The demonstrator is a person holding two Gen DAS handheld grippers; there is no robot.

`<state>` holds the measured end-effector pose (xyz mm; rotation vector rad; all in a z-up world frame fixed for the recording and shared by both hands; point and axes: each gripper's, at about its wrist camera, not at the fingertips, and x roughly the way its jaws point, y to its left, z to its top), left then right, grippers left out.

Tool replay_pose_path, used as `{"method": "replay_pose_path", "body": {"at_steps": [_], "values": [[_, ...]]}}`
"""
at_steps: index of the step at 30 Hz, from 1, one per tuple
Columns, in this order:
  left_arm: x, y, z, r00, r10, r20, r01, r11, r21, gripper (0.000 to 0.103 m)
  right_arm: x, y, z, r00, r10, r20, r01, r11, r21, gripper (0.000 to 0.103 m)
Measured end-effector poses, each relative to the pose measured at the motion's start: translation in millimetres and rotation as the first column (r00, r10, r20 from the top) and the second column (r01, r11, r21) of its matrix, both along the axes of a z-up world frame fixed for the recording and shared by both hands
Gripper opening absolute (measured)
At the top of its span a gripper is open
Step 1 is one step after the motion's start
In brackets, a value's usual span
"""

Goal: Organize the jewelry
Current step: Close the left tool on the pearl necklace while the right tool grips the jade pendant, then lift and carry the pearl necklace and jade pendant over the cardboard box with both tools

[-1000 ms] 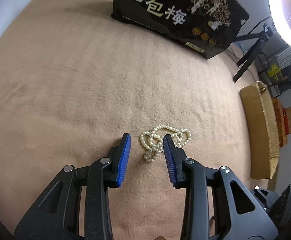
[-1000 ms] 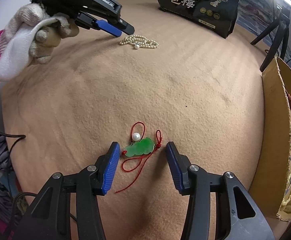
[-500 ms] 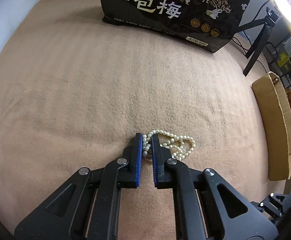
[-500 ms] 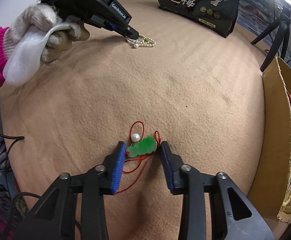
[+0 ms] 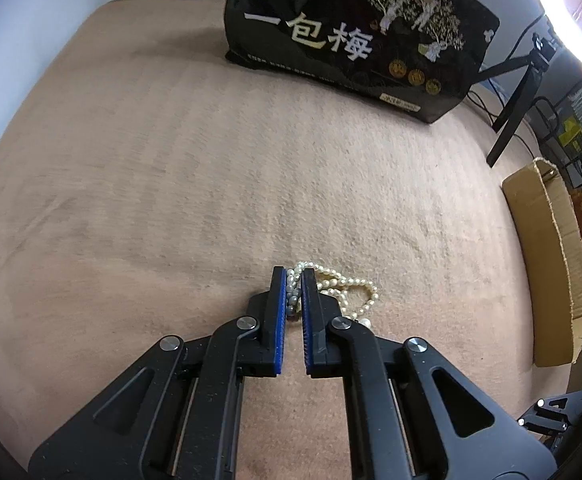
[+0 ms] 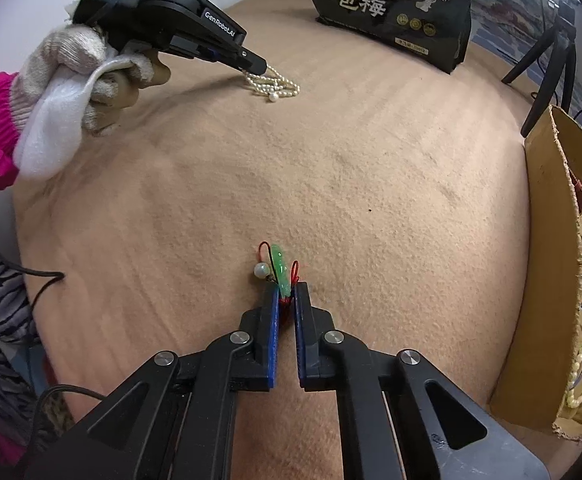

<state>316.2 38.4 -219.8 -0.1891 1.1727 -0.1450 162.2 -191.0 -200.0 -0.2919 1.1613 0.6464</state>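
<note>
A cream pearl necklace lies bunched on the tan blanket. My left gripper is shut on its left strands, beads pinched between the blue pads. The right wrist view shows the same left gripper, held by a gloved hand, gripping that pearl necklace at the far left. Nearer, my right gripper is shut on a green pendant with a red cord and a white bead; the pendant stands on edge beyond the fingertips.
A black printed bag stands at the blanket's far edge. A cardboard box with beaded strings inside sits at the right edge. A tripod and a ring light stand behind it.
Both grippers closed from open: the left pinched the pearl strands, the right pinched the green pendant and tipped it up on edge. Neither hand has travelled much.
</note>
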Motion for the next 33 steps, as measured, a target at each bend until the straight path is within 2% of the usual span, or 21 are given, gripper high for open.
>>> {"method": "replay_pose_path", "body": {"at_steps": [3, 13, 27, 33], "values": [[-2, 4, 5, 1.0, 0.009, 0.012, -0.009, 1.0, 0.001, 0.005, 0, -4, 2, 1.0, -0.005, 0.003, 0.005, 1.0, -0.004, 0.006], [-10, 8, 29, 0.998, 0.019, 0.056, -0.018, 1.0, -0.017, 0.005, 12, -30, 17, 0.994, -0.107, -0.027, 0.109, 0.99, 0.09, 0.006], [-31, 6, 101, 0.983, 0.03, 0.184, -0.01, 0.994, -0.11, 0.005, 4, -41, 53, 0.989, -0.138, 0.058, 0.13, 0.984, 0.122, 0.005], [-44, -9, 128, 0.974, 0.0, 0.227, 0.029, 0.992, -0.125, 0.005, 4, -50, 69, 0.981, -0.168, 0.097, 0.154, 0.978, 0.138, 0.006]]}}
